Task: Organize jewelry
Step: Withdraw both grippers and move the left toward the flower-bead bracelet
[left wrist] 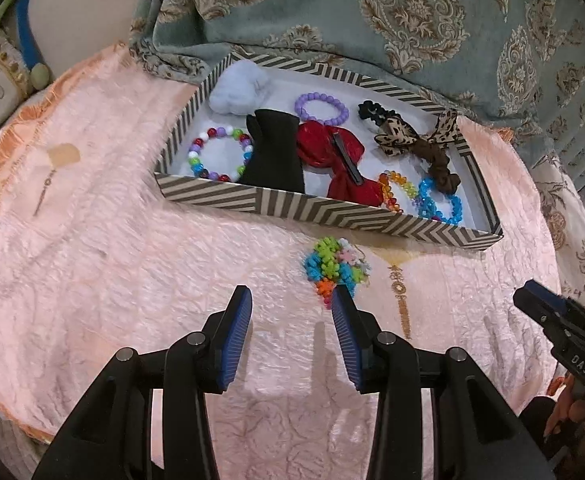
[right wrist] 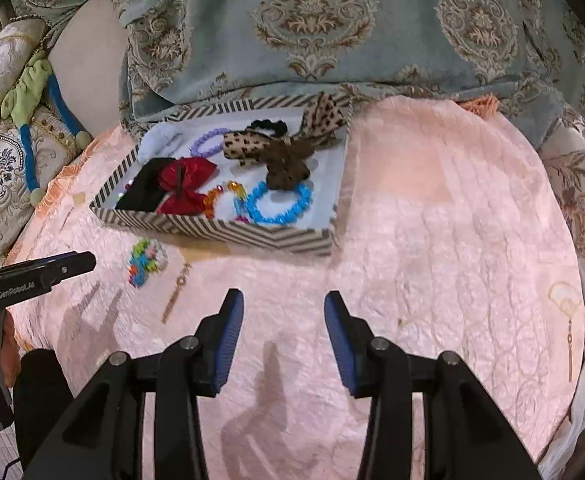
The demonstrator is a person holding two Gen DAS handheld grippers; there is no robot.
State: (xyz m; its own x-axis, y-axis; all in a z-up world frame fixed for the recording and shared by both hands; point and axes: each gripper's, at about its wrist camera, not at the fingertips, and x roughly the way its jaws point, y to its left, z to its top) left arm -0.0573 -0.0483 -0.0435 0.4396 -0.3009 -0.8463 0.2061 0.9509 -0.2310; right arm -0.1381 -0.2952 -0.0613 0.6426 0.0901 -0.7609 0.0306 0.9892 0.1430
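A striped tray [left wrist: 292,204] [right wrist: 220,232] holds bead bracelets, a red bow [left wrist: 332,156] [right wrist: 186,188], a black cloth, a purple bracelet [left wrist: 321,109] and leopard-print scrunchies [right wrist: 276,148]. On the pink cloth in front of the tray lies a colourful bead bracelet [left wrist: 334,266] [right wrist: 146,260], with a gold earring [left wrist: 400,304] [right wrist: 176,292] beside it. My left gripper [left wrist: 292,304] is open just short of the bracelet, whose near edge meets its right fingertip. My right gripper [right wrist: 284,304] is open over bare cloth, nothing between its fingers.
The pink cloth [right wrist: 432,240] covers a round surface. A patterned teal fabric [right wrist: 332,28] rises behind the tray. Another earring [left wrist: 44,192] lies at the left and one [right wrist: 568,320] at the far right. The other gripper [left wrist: 564,328] [right wrist: 36,272] shows in each view.
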